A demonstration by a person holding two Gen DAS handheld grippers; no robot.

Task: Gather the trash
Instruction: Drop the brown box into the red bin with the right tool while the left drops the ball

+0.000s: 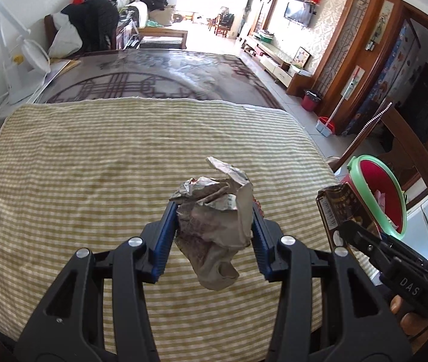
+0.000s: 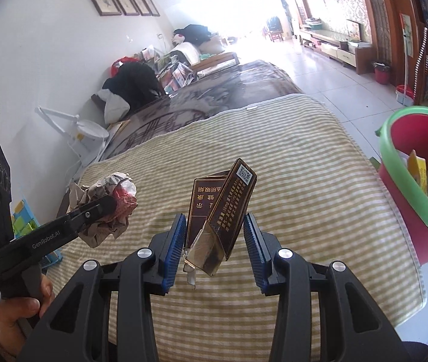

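Crumpled grey-brown paper (image 1: 214,226), creased all over with a patch of red print and a silvery fold sticking up at its top, sits clamped between the blue ribbed pads of the left gripper (image 1: 212,235). It hangs clear above the striped cloth (image 1: 123,157), a yellow-and-white ribbed cover spread over the near end of the tabletop. Its lower end droops below the jaws as a twisted tail.

In the right wrist view the right gripper (image 2: 214,244) has a flattened dark brown cigarette box (image 2: 223,211) standing between its pads. The box is glossy, printed with gold lettering and a small square code near its top edge, and its lower end is torn open to a shiny foil lining. The left pad touches the box; a gap shows between the box and the right pad, so I cannot tell whether these jaws are truly clamped on it.

Off the right edge of the tabletop stands a red bin (image 2: 419,181) with a green rim, already holding yellow and pink scraps. The box is held near the right edge, close to the bin's rim; the paper is held further left, over the middle of the cloth.
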